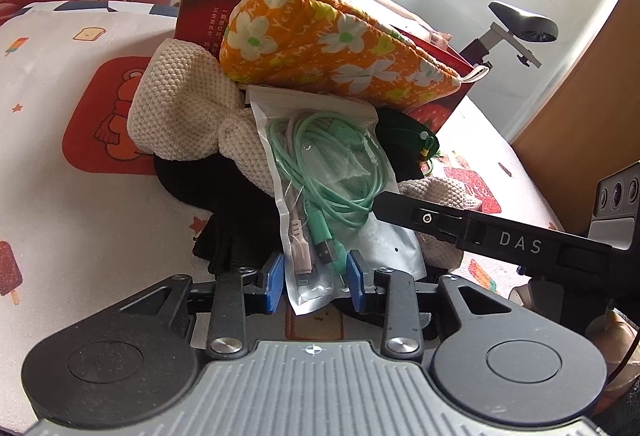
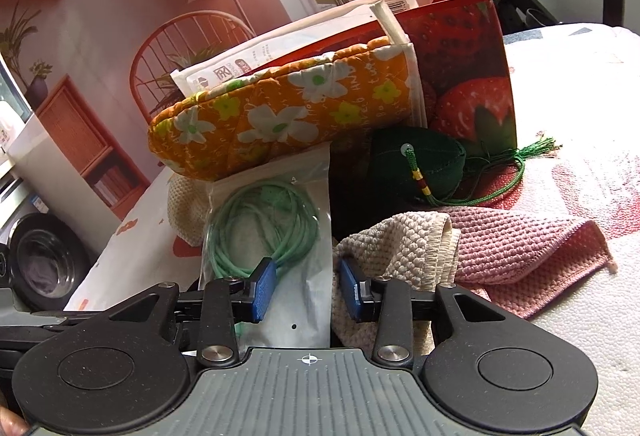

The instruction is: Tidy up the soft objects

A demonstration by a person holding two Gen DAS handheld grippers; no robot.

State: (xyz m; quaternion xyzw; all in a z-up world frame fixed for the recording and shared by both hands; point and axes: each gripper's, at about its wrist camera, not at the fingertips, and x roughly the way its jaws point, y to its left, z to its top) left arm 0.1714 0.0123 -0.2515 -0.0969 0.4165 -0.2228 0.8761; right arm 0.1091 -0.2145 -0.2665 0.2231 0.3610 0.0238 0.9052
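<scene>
While our left gripper [image 1: 316, 284] stands open around the lower end of the cable bag [image 1: 320, 188] on the pile, our right gripper [image 2: 306, 286] gapes beside it; only the right-wrist view reveals the pink knit cloth [image 2: 532, 240] and the green tassel [image 2: 538, 148].

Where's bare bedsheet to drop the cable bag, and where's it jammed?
Free: the sheet left of the cream knit, and the sheet right of the pink knit. Jammed: the middle pile, where the cable bag lies under the orange pouch, beside the green pouch, against the strawberry bag.
</scene>
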